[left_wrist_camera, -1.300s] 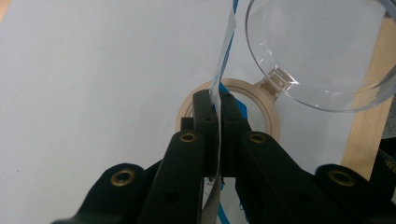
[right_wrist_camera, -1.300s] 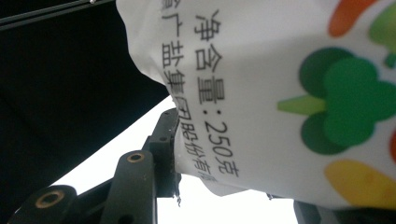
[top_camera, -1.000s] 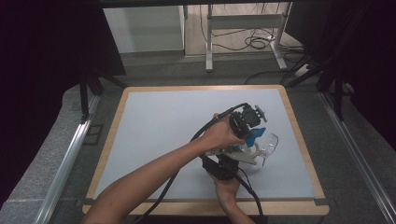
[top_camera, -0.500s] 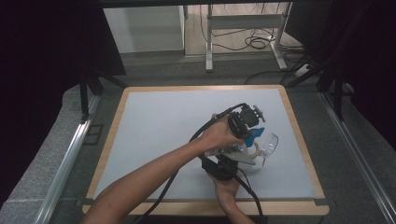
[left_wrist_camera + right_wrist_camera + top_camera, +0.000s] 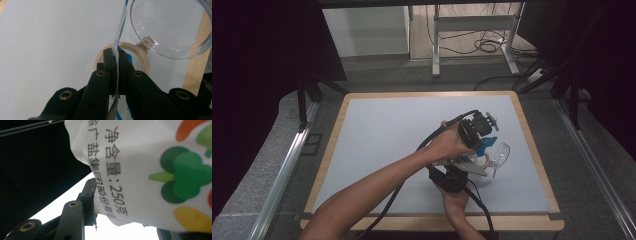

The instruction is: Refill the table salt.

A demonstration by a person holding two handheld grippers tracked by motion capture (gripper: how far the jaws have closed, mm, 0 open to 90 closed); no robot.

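A white salt bag (image 5: 155,170) with black print and coloured vegetable pictures is held between both grippers over the right half of the table. My left gripper (image 5: 114,53) is shut on the bag's thin blue-and-white top edge (image 5: 120,27). In the high view the left gripper (image 5: 477,137) reaches in from the left, just above the bag (image 5: 462,162). My right gripper (image 5: 125,212) is shut on the bag's lower body, and one black finger (image 5: 88,192) presses its side. A clear round cup (image 5: 170,25) stands right beside the bag's top, also seen as the cup (image 5: 499,152) in the high view.
A beige ring (image 5: 145,62) lies on the table under the cup. The pale blue-grey mat (image 5: 387,135) has a wooden border (image 5: 538,165) close to the cup on the right. Cables trail from both grippers toward the near edge. Desk legs and wires stand beyond the table.
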